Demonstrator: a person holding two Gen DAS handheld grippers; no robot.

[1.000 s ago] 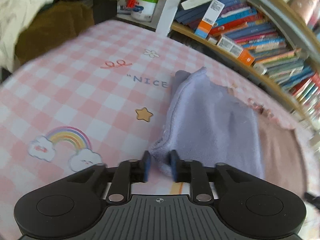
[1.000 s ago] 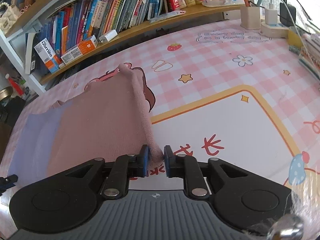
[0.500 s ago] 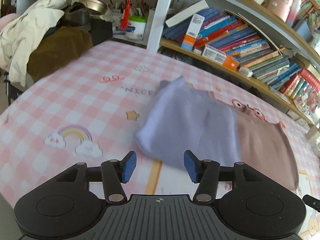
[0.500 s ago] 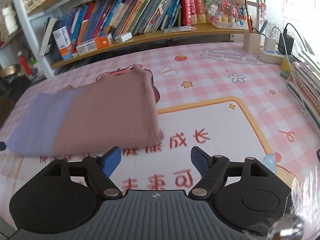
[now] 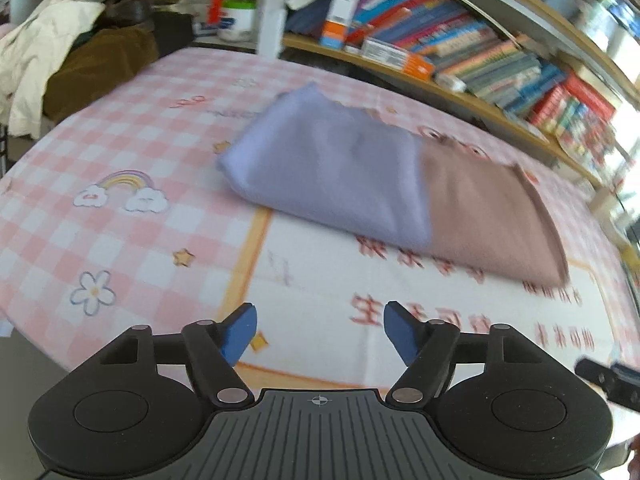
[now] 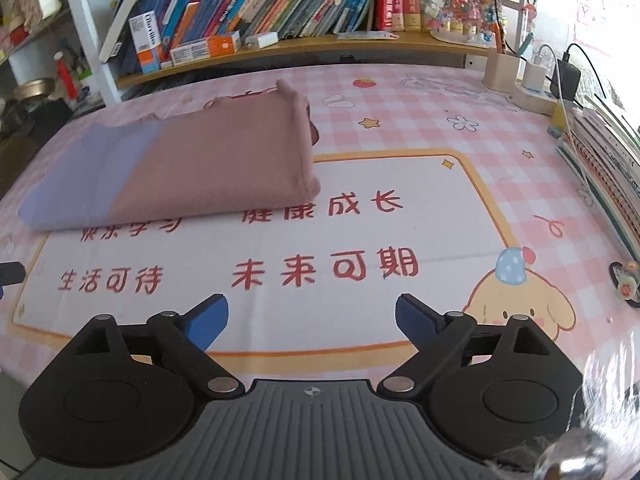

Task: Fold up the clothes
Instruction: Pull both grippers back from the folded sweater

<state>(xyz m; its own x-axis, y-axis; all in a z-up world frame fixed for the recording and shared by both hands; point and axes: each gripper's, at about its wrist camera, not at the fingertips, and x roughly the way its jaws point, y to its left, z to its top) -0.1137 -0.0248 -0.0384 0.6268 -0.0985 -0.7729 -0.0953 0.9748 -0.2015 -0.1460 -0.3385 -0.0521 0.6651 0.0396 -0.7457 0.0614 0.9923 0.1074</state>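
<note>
Both the left gripper [image 5: 319, 330] and right gripper [image 6: 312, 320] gape wide, empty, near the table's [image 6: 400, 152] front edge, apart from the folded garment [image 6: 180, 168].

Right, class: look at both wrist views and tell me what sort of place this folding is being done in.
Most likely a home study or child's bedroom. A bookshelf crammed with books runs behind a table covered in a pink cartoon tablecloth, a power strip with chargers sits at one corner, and the folded cloth lies on top.
</note>
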